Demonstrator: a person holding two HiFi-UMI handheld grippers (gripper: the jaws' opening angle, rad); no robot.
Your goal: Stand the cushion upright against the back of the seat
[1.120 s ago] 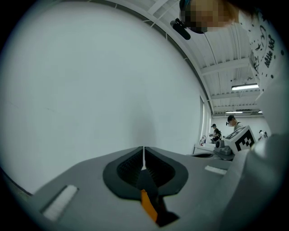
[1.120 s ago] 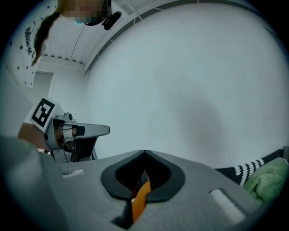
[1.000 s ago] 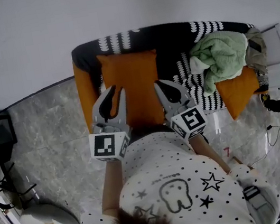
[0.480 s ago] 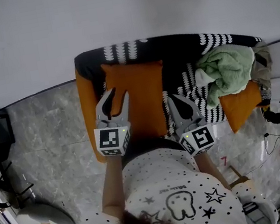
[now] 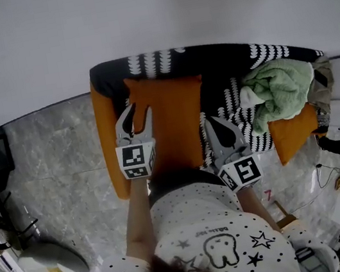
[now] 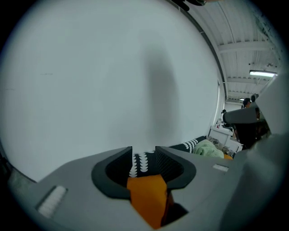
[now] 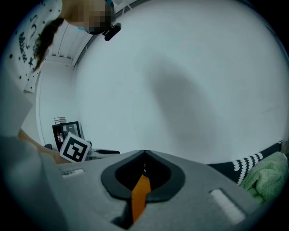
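The orange cushion stood upright on the seat, its top edge leaning on the backrest under the black-and-white throw.

The left gripper overlapped the cushion's 9 o'clock edge in the head view. Its jaws stood apart and had just been opening. In the left gripper view the striped throw showed through the gap at the tips and orange fabric filled the lower part, with neither pad pressing on it.

The right gripper sat just beside the cushion's 4 o'clock corner. In the right gripper view its tips met, and a thin sliver of orange showed in the slit behind them (whether that was pinched fabric or only cushion seen through the slit, I could not tell).

At 3 o'clock from the cushion a green blanket lay bunched on the seat. A second orange cushion hung tilted over the front edge at about 4 o'clock.
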